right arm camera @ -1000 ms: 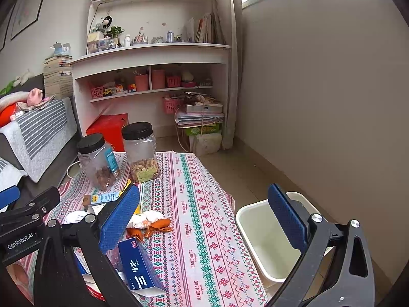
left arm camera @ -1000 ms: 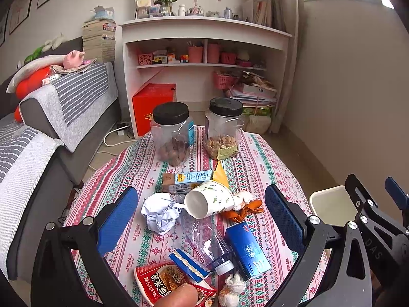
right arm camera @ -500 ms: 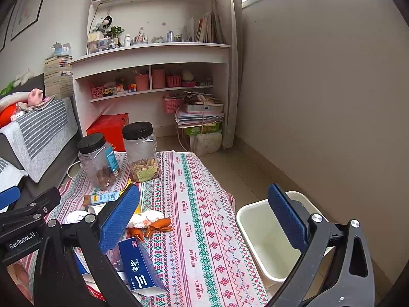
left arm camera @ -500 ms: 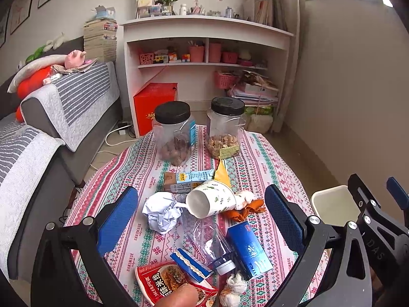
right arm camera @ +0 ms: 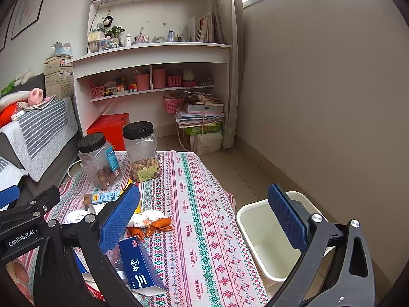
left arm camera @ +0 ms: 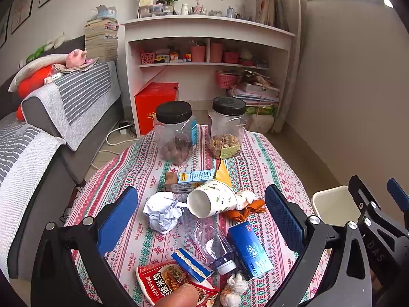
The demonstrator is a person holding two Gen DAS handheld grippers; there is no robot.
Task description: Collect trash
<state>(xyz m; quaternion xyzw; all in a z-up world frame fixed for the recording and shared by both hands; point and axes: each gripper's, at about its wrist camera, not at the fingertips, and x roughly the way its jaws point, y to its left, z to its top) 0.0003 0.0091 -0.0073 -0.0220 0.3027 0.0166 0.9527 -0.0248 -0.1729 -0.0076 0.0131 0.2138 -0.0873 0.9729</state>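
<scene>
Trash lies on the patterned tablecloth: a crumpled white paper ball, a tipped paper cup, orange peel, a crushed clear bottle, a blue carton, a red snack packet and a light-blue box. My left gripper hangs open above the pile, touching nothing. My right gripper is open too, over the table's right edge, beside the empty white bin on the floor.
Two black-lidded clear jars stand at the far end of the table. A grey sofa runs along the left. White shelves and a red box stand behind. A fingertip shows at the bottom edge.
The left gripper has risen and drawn back very slightly, so the table items sit a little lower in its view. The right gripper has held still.
</scene>
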